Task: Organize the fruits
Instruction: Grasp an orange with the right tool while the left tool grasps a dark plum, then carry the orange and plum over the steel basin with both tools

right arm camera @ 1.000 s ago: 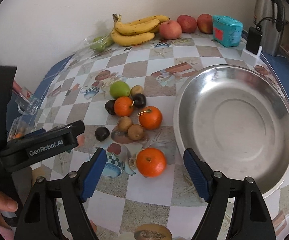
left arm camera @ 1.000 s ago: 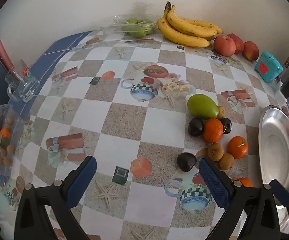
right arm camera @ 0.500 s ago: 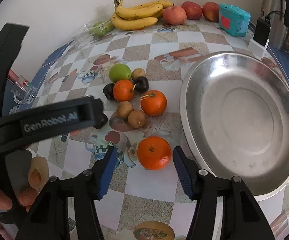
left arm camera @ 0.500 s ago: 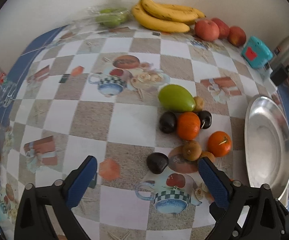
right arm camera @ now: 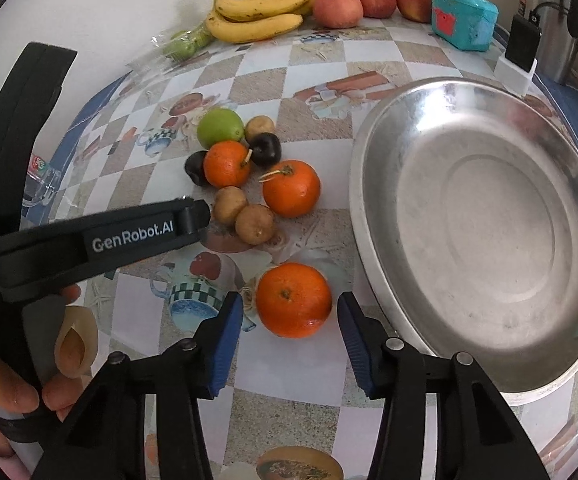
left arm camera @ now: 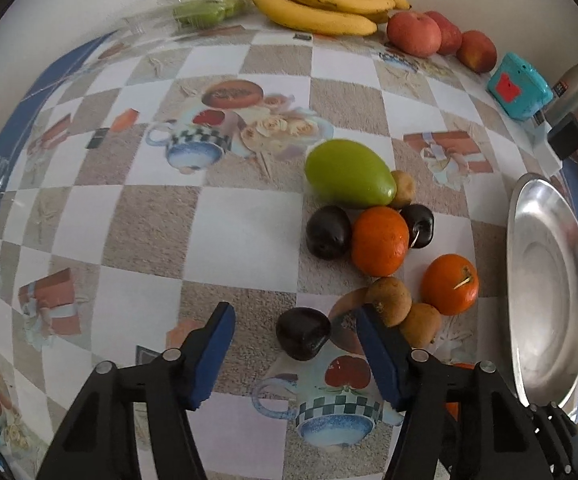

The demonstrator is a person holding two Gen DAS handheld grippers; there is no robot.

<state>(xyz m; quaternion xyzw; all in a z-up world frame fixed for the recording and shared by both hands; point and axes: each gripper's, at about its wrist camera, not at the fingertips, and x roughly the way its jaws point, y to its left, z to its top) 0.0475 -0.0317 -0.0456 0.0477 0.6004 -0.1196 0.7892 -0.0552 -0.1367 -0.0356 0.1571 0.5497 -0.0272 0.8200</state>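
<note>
A lone dark plum lies on the checked tablecloth between the fingers of my left gripper. Its jaws are closing, and both blue pads stand clear of the plum. A separate orange sits between the fingers of my right gripper. Those jaws are closing too, with a thin gap left on each side. Behind them lies a cluster: a green mango, two oranges, two dark plums and brown round fruits. A bare steel plate lies to the right.
Bananas, three red apples, a bag of green fruit and a teal box line the back wall. A kettle and plug stand at the far right. A hand holds the left tool's black body.
Both grippers have sunk toward the table and their jaws have narrowed. The left one shifted right, bringing the lone plum between its fingers. The right one's pads have drawn in around the orange.
</note>
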